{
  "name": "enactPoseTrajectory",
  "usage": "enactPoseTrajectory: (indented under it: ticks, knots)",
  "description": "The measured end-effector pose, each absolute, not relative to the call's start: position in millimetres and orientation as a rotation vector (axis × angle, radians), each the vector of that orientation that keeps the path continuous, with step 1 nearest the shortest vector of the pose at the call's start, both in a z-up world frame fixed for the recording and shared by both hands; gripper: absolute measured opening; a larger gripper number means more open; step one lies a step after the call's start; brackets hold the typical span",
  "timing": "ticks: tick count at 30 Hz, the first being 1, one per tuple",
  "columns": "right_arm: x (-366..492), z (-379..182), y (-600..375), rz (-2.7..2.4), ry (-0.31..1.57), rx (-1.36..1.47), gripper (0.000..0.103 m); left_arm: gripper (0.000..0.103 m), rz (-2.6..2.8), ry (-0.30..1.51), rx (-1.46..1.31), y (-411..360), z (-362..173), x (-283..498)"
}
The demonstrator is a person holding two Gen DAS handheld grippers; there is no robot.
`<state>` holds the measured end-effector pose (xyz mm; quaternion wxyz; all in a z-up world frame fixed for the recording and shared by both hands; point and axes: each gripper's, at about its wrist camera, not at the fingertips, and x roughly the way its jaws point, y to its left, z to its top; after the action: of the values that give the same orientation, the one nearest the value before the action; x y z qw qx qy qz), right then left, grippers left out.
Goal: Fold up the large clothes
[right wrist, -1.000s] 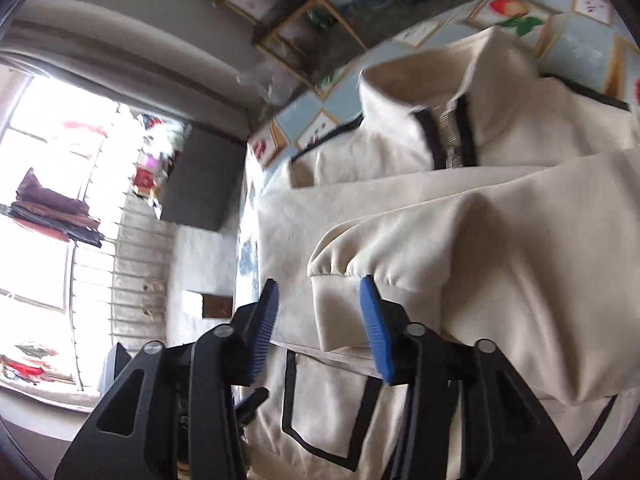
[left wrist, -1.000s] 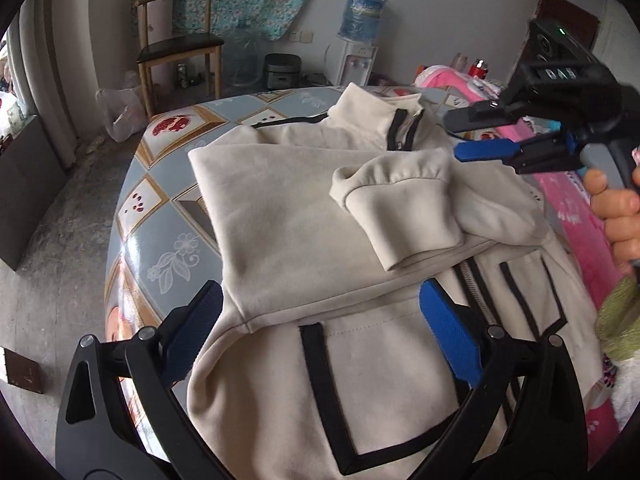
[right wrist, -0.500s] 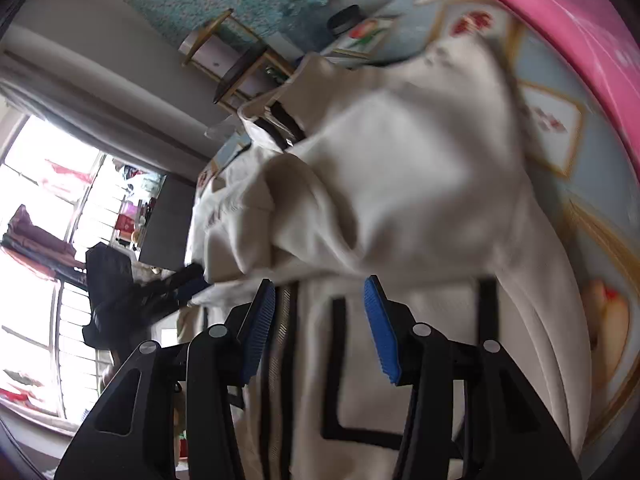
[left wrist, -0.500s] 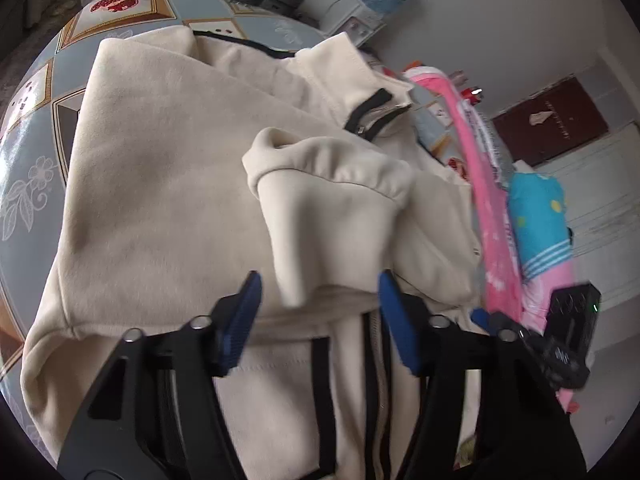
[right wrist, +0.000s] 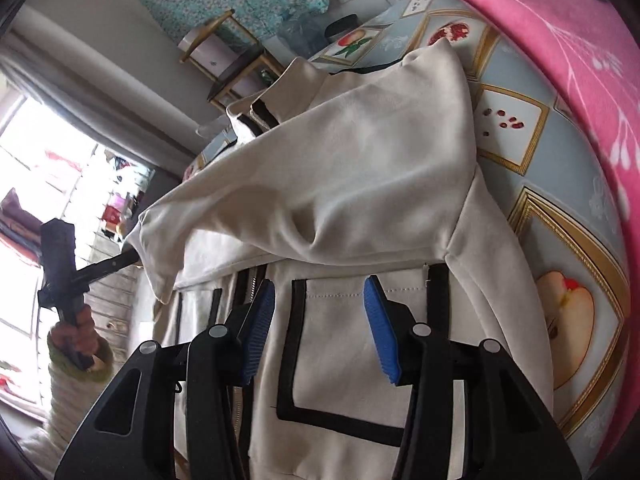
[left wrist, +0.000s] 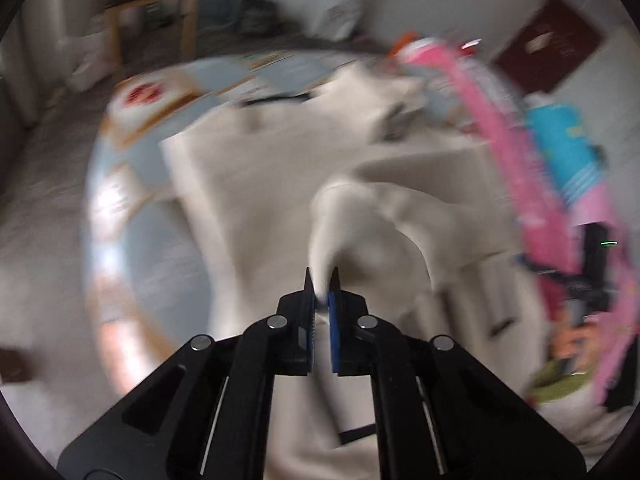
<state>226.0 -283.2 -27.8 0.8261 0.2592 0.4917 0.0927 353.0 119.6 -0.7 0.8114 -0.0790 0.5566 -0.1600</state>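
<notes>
Left claw pinches cream jacket's sleeve cuff, lifted.
Right claw spread wide, hovering over jacket front; jacket lies on patterned counter.

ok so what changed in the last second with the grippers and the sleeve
The left gripper, open a second ago, closed its fingers on the sleeve cuff and is lifting it off the cream jacket. The right gripper moved down over the hem pocket and stayed open. The jacket body stayed on the table.
</notes>
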Motion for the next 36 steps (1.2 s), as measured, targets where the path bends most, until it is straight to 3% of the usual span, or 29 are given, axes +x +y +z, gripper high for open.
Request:
enactPoseTrajectory:
  ticks: [5,6,9,10,17,24,31,36]
  knots:
    - [231,-25,-270,0.175,1.059,0.467,0.046,0.008,-0.2,1.227,-0.308,166,-29,357]
    - [231,-22,-268,0.171,1.055,0.447,0.046,0.013,-0.225,1.222,-0.364,169,-31,354]
    - [233,-12,-269,0.152,1.039,0.43,0.046,0.044,-0.288,1.212,-0.428,159,-34,345]
    - [233,-9,-272,0.142,1.033,0.433,0.046,0.048,-0.302,1.215,-0.436,153,-35,344]
    - [228,-2,-279,0.083,0.991,0.441,0.046,0.048,-0.22,1.218,-0.449,143,-55,361]
    - [226,6,-292,0.015,0.968,0.412,0.046,0.021,-0.182,1.132,-0.341,135,-38,360]
    - [226,-1,-308,-0.017,0.974,0.437,0.046,0.021,-0.198,1.078,-0.257,123,-20,348]
    - [227,-7,-312,-0.026,0.977,0.444,0.046,0.021,-0.205,1.11,-0.23,112,-37,354]
